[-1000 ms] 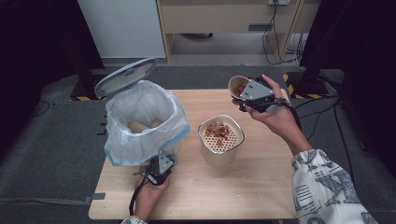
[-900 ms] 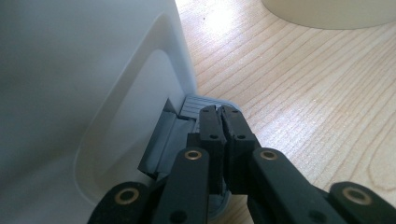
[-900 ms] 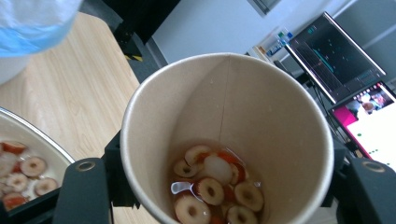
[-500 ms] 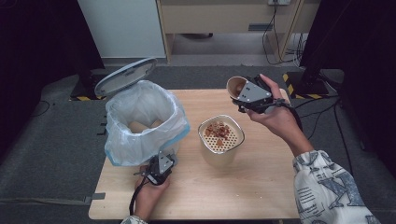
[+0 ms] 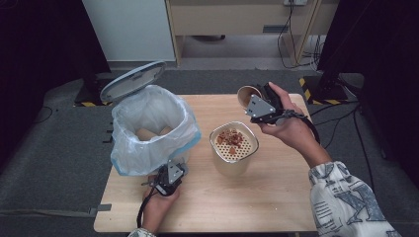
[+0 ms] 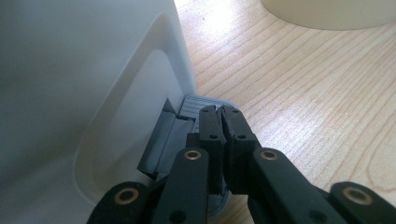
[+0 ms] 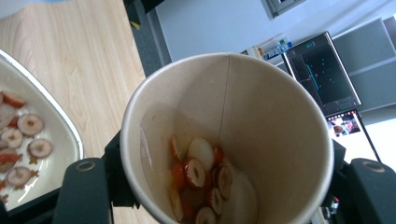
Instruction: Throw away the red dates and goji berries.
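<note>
Paper cup (image 7: 229, 140) is squeezed in the right gripper (image 5: 258, 104), barely moved, some fruit slices (image 7: 198, 179) inside. Left gripper (image 6: 219, 122), jaws together, presses the bin pedal (image 6: 187, 112).

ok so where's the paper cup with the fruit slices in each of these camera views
High view: the paper cup sits upper centre-right, tipped, clamped in the right gripper.
Right gripper view: the cup is in the centre, mouth toward the camera, slices at its bottom.
Left gripper view: not in it.
Shared landmark: the strainer pot, at the left edge in the right gripper view.
</note>
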`<state>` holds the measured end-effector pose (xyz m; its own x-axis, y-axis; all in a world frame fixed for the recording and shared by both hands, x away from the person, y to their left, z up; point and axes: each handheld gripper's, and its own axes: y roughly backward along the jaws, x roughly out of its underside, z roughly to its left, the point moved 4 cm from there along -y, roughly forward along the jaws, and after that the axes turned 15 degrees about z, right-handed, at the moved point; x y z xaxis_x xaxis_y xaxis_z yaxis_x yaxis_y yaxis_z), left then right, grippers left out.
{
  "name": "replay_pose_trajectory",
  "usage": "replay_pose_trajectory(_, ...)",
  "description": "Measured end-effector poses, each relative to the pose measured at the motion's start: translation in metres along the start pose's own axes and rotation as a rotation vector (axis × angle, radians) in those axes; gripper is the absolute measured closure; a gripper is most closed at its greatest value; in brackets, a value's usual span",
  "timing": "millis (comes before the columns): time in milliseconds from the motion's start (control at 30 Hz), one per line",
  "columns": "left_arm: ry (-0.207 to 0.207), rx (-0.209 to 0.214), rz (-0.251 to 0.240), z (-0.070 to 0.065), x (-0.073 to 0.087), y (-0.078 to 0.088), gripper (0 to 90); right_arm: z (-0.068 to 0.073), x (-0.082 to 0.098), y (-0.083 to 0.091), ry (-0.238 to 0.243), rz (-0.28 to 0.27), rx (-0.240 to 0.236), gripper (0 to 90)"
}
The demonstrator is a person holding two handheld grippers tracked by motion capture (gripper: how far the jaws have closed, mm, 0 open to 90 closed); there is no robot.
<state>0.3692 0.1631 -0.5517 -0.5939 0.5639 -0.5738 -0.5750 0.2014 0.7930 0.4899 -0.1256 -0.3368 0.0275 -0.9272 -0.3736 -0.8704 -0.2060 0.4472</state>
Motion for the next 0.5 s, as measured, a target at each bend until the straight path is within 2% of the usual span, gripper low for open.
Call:
replay_pose_trajectory(133,0.001,0.0,0.0,0.0,0.0,0.0,86.8,0.005,0.001,-0.001,0.027,0.012,0.01,31.7)
replay_pose_trajectory(167,0.001,0.0,0.0,0.0,0.0,0.0,86.8,0.008,0.001,-0.002,0.05,0.019,0.026,31.7)
replay_pose_trajectory(367,0.0,0.0,0.0,0.0,0.0,0.0,86.8,0.011,-0.002,-0.001,0.099,0.027,0.066,32.1)
replay_pose_trajectory(500,0.0,0.0,0.0,0.0,0.0,0.0,86.8,0.012,-0.003,-0.001,0.119,0.026,0.079,32.2)
